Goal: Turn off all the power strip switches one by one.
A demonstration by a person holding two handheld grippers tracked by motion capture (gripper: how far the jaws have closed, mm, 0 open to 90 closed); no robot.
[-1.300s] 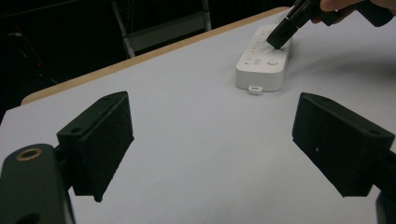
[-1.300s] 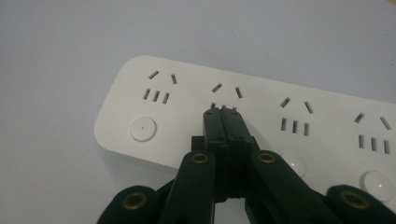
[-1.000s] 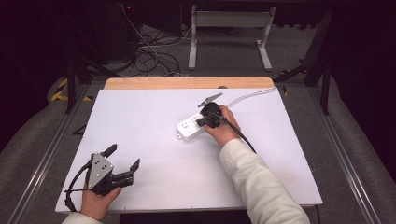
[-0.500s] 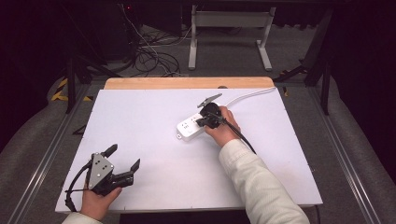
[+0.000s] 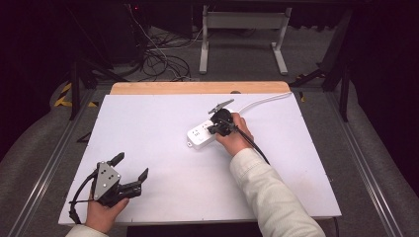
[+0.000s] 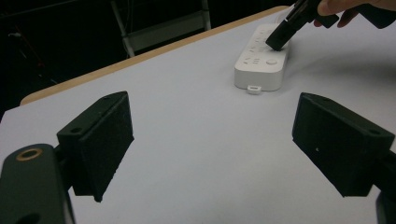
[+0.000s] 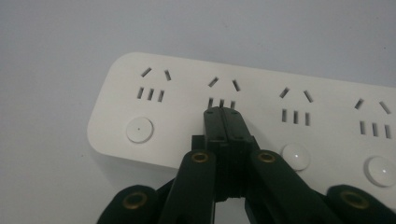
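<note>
A white power strip (image 5: pixel 200 136) lies on the white table top (image 5: pixel 163 123), right of the middle. My right gripper (image 5: pixel 211 130) is shut with nothing between its jaws. Its joined tips (image 7: pixel 223 113) rest on the strip's (image 7: pixel 187 116) top face just below the second socket group. Round buttons (image 7: pixel 139 129) show beside the other sockets; the spot under the tips is hidden. My left gripper (image 5: pixel 131 166) rests at the near left of the table, open and holding nothing. Its black pads (image 6: pixel 100 140) stand wide apart, pointing toward the strip (image 6: pixel 259 65).
The strip's white cord (image 5: pixel 262 101) runs off toward the far right corner. A wooden edge (image 5: pixel 197 88) borders the table's far side. Beyond it, on the floor, are a metal stand (image 5: pixel 242 29) and tangled cables (image 5: pixel 163 59).
</note>
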